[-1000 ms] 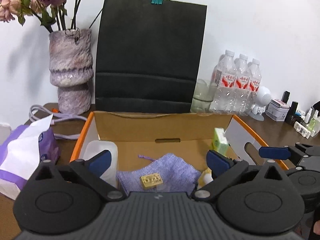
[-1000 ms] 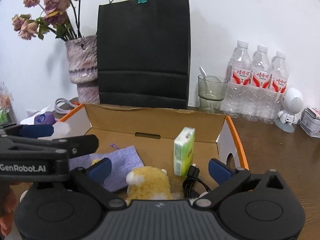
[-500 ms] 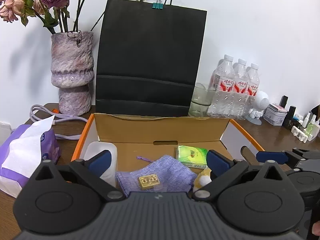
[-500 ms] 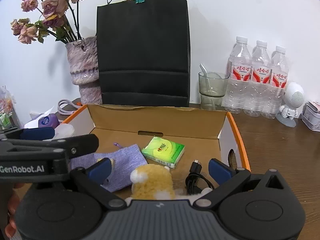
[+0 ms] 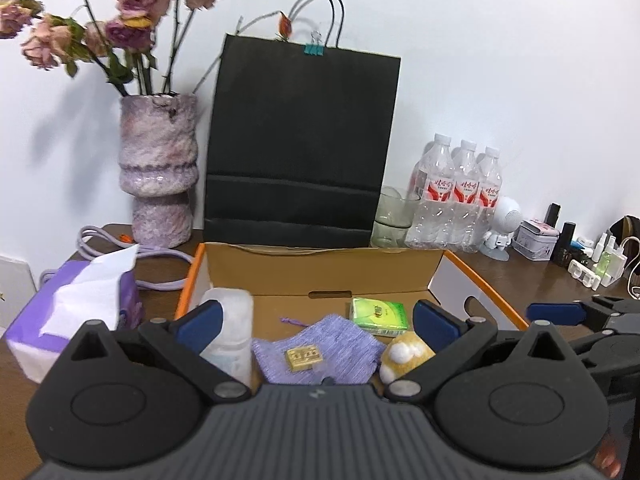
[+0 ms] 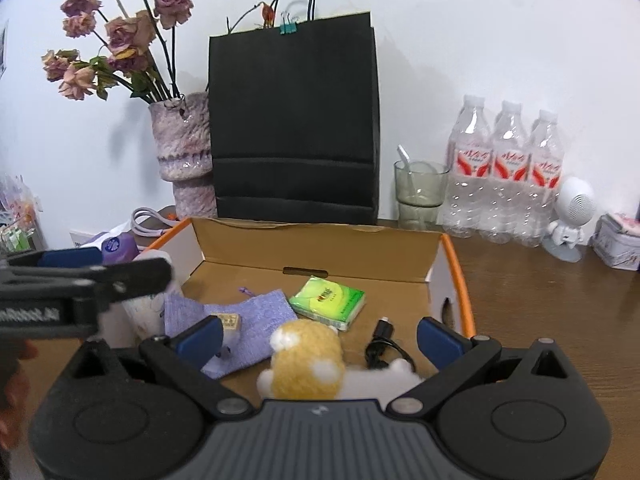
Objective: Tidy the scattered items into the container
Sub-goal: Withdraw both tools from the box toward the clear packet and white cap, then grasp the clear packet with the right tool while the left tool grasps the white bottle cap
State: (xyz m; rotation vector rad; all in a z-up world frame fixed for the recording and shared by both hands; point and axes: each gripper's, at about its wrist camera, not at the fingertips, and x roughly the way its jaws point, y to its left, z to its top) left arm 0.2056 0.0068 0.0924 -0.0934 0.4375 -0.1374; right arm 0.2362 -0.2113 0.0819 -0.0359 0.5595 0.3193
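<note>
Cardboard makes up the open box (image 6: 320,246), a shallow rectangular tray of plain brown board with white outer sides and orange edging, standing on the dark wood-grain table (image 6: 560,300). On its floor lies a flat lavender woven pouch (image 6: 256,320) with a drawstring tail, and on the pouch sits a small tan block (image 5: 304,358) with printed marks. Just beside the pouch, toward the back wall, a glossy green tissue packet (image 6: 328,302) lies flat. A fuzzy yellow plush toy (image 6: 306,360) with white patches rests at the near edge, touching the pouch's corner, and a coiled black cable (image 6: 382,344) lies to its right. A translucent white plastic container (image 5: 230,328) stands in the box's left corner. The left gripper (image 5: 316,322) hangs above the near side of the box with its blue-padded fingers spread wide and nothing between them; the right gripper (image 6: 320,334) is likewise released, its pads apart on either side of the plush toy without touching it. Behind the box stands a matte black paper bag (image 6: 294,128) with cord handles and a teal binder clip, a mottled purple ribbed vase (image 5: 160,172) of dried roses, a smoky glass cup (image 6: 420,192) and three clear ribbed water bottles (image 6: 508,176). A purple tissue pack (image 5: 76,316) sits left of the box.
</note>
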